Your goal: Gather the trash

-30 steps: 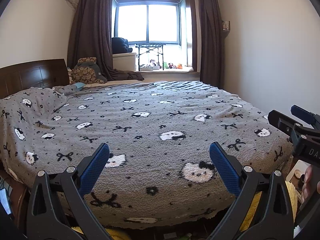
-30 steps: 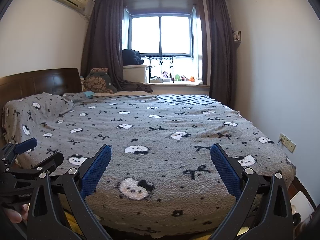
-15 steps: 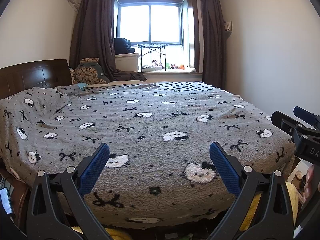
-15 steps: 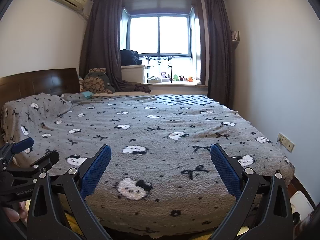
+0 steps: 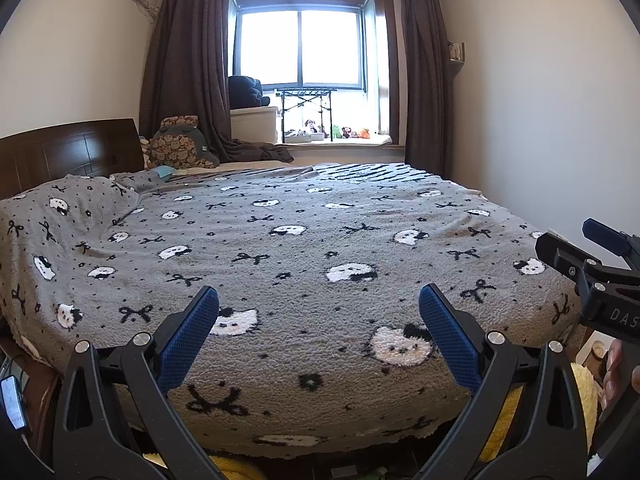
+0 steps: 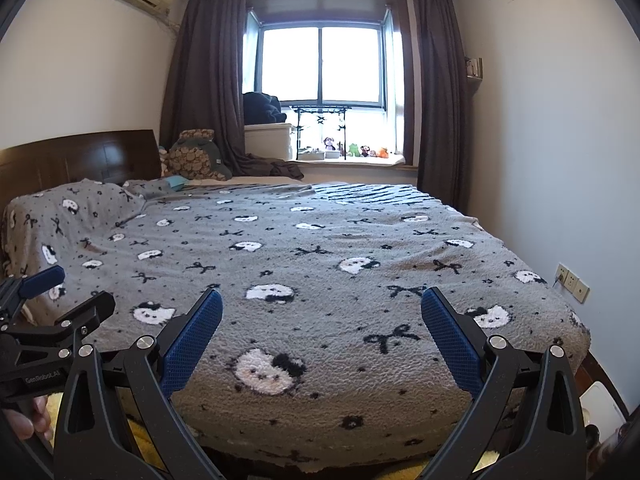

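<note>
The left gripper (image 5: pixel 319 332) is spread wide, its blue pads (image 5: pixel 188 344) far apart with nothing between them but the view of the bed beyond. The right gripper (image 6: pixel 321 334) is the same — jaws fully apart, empty. Each shows in the other's view: the right one juts in from the right edge of the left camera, the left one from the left edge of the right camera, so the two are held side by side at the foot of the bed (image 5: pixel 320 240), both aimed along it toward the window (image 5: pixel 302 36).

Ahead lies the grey blanket (image 6: pixel 320 264) with its cat faces and bows, smooth and flat, with no wrapper or scrap that can be picked out on it. A small pale-blue thing (image 5: pixel 164 171) rests far off near the headboard (image 5: pixel 68 152), on the left side; whether it is trash cannot be told at this distance.

The only hint of litter is low down: at the bottom edge of the left view, under the blanket's hem, small bits (image 5: pixel 352 471) sit on the floor, too cut off to identify. If those are the target, they lie below and just in front of the left gripper, the nearer of the two, and the move would be a downward tilt rather than a reach across the bed. Their long axis cannot be judged.
</note>
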`<state>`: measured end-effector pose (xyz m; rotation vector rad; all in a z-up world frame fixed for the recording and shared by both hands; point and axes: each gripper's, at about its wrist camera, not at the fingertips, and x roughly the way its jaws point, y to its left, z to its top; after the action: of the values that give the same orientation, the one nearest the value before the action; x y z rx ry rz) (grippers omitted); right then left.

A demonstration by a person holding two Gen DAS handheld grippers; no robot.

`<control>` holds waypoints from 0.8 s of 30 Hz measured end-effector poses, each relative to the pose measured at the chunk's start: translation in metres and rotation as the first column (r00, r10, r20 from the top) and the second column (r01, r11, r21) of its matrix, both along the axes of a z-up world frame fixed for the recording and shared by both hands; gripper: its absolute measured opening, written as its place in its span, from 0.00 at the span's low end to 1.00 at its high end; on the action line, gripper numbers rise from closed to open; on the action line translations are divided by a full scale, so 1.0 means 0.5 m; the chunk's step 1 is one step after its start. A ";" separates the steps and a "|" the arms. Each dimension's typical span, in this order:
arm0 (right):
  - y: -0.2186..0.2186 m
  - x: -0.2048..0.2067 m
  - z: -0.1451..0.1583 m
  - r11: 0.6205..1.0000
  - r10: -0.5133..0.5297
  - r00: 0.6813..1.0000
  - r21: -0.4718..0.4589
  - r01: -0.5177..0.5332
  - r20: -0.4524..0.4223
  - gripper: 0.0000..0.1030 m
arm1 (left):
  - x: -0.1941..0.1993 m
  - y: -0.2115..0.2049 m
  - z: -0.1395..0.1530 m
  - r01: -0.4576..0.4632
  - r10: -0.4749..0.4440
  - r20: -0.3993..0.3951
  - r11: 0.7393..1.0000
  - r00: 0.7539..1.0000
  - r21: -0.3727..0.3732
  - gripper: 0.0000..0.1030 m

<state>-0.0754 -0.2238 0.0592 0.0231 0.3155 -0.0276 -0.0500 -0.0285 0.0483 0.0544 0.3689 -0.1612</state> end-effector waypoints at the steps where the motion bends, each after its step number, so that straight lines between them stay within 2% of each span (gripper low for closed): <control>1: 0.000 0.001 0.000 1.000 0.000 1.000 0.000 0.000 -0.001 0.97 | 0.001 0.000 0.001 0.001 -0.001 -0.001 1.000 1.000 0.000 0.92; 18: -0.006 0.010 -0.003 1.000 -0.003 1.000 0.001 0.003 -0.016 0.97 | 0.005 0.014 0.011 -0.034 0.035 0.007 0.999 0.999 -0.019 0.92; 24: -0.007 0.011 -0.003 1.000 -0.003 1.000 0.003 0.003 -0.015 0.97 | 0.008 0.017 0.014 -0.018 0.018 -0.001 0.999 1.000 -0.041 0.92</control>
<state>-0.0698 -0.2271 0.0578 0.0260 0.3305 -0.0304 -0.0461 -0.0199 0.0550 0.0109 0.3664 -0.1512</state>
